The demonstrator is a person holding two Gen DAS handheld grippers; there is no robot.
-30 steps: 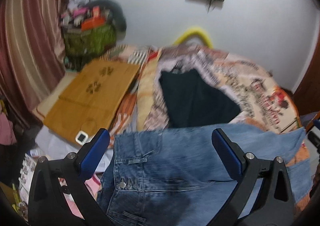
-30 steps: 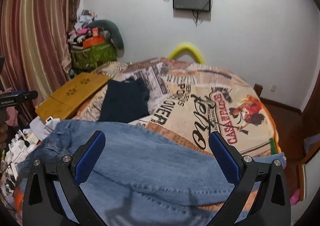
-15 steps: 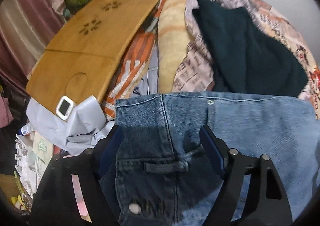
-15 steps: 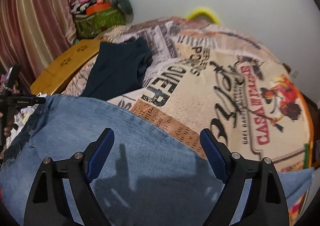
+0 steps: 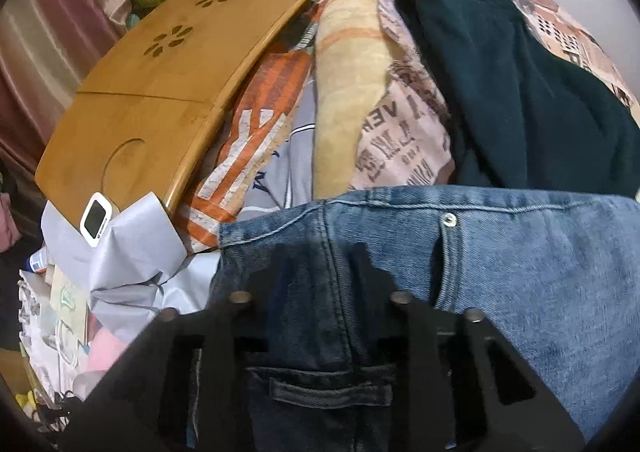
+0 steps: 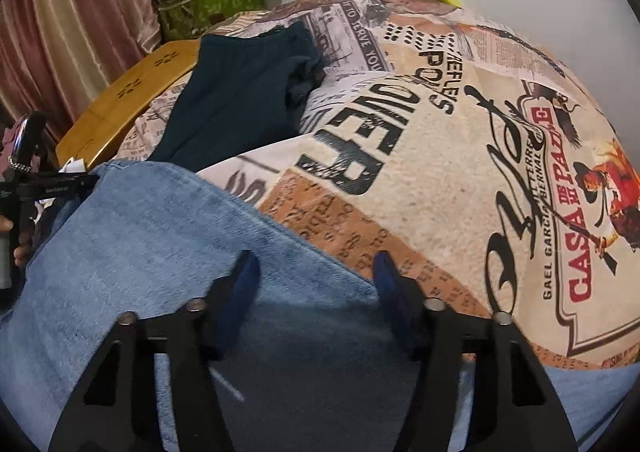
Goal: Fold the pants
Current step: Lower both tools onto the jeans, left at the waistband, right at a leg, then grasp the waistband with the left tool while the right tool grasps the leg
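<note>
Blue jeans (image 5: 520, 264) lie spread across the near edge of the bed. In the left wrist view my left gripper (image 5: 320, 276) is low over the waistband end, its jaws narrowed and pressed down around a seam beside a belt loop (image 5: 316, 392). In the right wrist view my right gripper (image 6: 316, 276) hangs just above the leg part of the jeans (image 6: 160, 252), its blue pads (image 6: 244, 284) still apart with denim between them. The left gripper also shows at the left edge of the right wrist view (image 6: 40, 187).
A dark teal garment (image 5: 520, 91) lies folded on the printed bedspread (image 6: 460, 171) behind the jeans. A wooden lap tray (image 5: 160, 83) with a small white timer (image 5: 96, 219) leans at the bed's left. Clutter and a striped curtain (image 6: 80, 23) stand at the left.
Both grippers have dropped from above the bed down onto the jeans. Both pairs of jaws have narrowed, the left more than the right.
</note>
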